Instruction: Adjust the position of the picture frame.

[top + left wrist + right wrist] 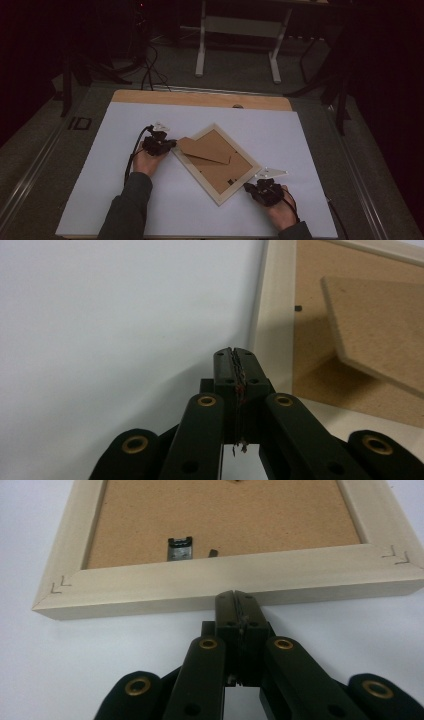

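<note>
against the frame [220,582] edge, right tool [235,596] presses closed.

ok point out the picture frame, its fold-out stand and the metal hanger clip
picture frame [225,577]: right gripper view, near wooden rail
stand [202,149]: high view, middle of cardboard flap
hanger clip [180,549]: right gripper view, metal plate

Worktop [125,190] bare w/ free room left, right & far side of the picture frame [197,172]. Frame sits diagonal mid-worktop; its raised stand flap [202,149] blocks passage over it. Both tools press frame edges, jaws closed.
</note>
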Motion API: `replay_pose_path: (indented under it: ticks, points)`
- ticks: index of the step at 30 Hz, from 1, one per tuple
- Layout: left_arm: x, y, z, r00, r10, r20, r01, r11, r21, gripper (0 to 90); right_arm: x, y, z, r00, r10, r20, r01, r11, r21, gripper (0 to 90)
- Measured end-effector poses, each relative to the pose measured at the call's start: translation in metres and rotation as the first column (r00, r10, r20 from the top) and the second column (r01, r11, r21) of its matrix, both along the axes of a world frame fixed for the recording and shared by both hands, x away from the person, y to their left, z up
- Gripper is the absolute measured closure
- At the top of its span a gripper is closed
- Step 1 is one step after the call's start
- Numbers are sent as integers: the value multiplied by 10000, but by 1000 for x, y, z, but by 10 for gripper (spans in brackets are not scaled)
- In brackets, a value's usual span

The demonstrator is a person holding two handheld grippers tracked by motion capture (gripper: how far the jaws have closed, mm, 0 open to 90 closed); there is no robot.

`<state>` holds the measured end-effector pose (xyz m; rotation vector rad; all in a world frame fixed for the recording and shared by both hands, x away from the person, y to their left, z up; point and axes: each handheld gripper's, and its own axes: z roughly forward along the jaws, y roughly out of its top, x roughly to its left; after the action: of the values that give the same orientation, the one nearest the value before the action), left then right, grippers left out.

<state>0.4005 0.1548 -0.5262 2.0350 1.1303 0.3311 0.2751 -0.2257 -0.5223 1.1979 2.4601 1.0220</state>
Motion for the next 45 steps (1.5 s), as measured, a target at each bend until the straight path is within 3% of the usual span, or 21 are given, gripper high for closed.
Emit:
replay_pose_path:
  ticks: [9,15,29,39,45]
  points:
    - [-1,1,-4,9998,175,-34,-176,9998,-23,900,-4,5,-4,9998,174,-130,-176,9997,-160,896]
    - [-2,2,-8,9994,262,-206,-263,9996,-83,900,-2,4,-4,9998,35,-170,-37,9999,-127,896]
    - [-10,0,-12,9984,532,-178,-533,9986,-45,900,5,8,-3,9997,-206,-106,203,9993,-299,898]
    - [-18,5,-15,9962,813,-301,-829,9950,-565,900,16,7,-3,9981,-608,-46,606,9976,-332,898]
    - [-23,6,-14,9959,858,-290,-871,9952,-444,900,28,7,-3,9959,-907,15,907,9952,-378,898]
